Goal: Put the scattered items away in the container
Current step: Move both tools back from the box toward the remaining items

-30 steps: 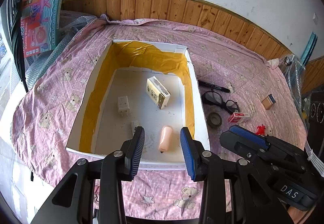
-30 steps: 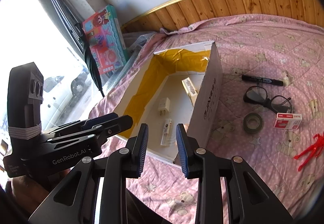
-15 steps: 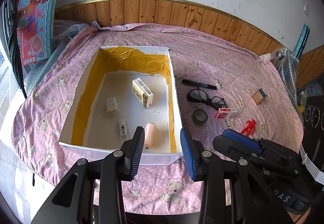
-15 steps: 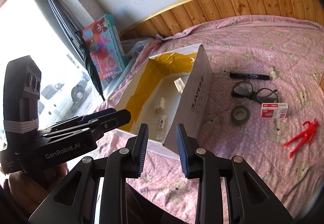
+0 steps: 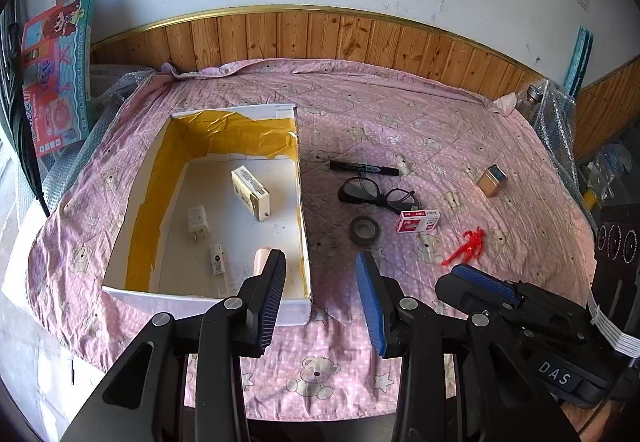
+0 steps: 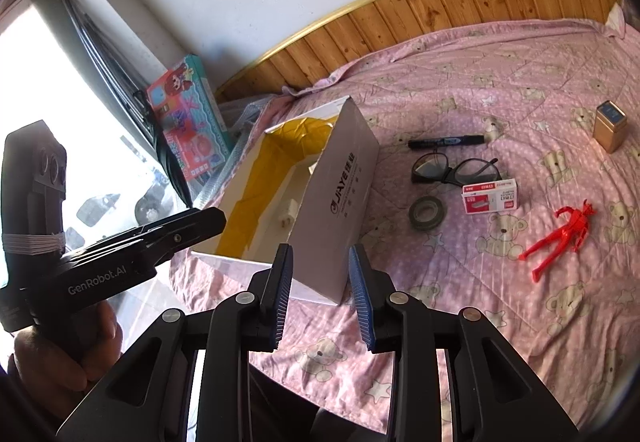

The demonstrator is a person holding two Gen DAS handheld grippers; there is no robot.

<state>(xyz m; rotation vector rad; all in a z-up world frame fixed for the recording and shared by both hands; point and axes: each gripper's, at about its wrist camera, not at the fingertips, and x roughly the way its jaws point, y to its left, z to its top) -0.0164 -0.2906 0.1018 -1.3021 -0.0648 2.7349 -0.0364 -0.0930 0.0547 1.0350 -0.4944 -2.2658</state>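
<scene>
A white cardboard box (image 5: 299,178) lined with yellow tape sits on the pink bedspread. It holds a cream carton (image 5: 250,193), a white charger (image 5: 198,219), a small white plug (image 5: 216,260) and a peach tube (image 5: 262,256). Right of the box lie a black marker (image 5: 364,168), glasses (image 5: 378,194), a tape roll (image 5: 364,229), a red staples box (image 5: 418,221), a red figure (image 5: 466,244) and a gold box (image 5: 492,181). My left gripper (image 5: 320,262) hovers open and empty over the box's near right corner. My right gripper (image 6: 321,254) is open and empty before the box's outer wall (image 6: 348,194).
The bed meets a wooden panelled wall at the back. A colourful toy carton (image 5: 56,70) leans at the far left by bubble wrap. A bottle (image 5: 530,98) stands at the far right. A hand (image 6: 60,354) holds the left gripper's handle.
Both grippers have drawn back and up from the box, so more of the bedspread and the loose items show. The left view has swung right. Both stay open and empty.
</scene>
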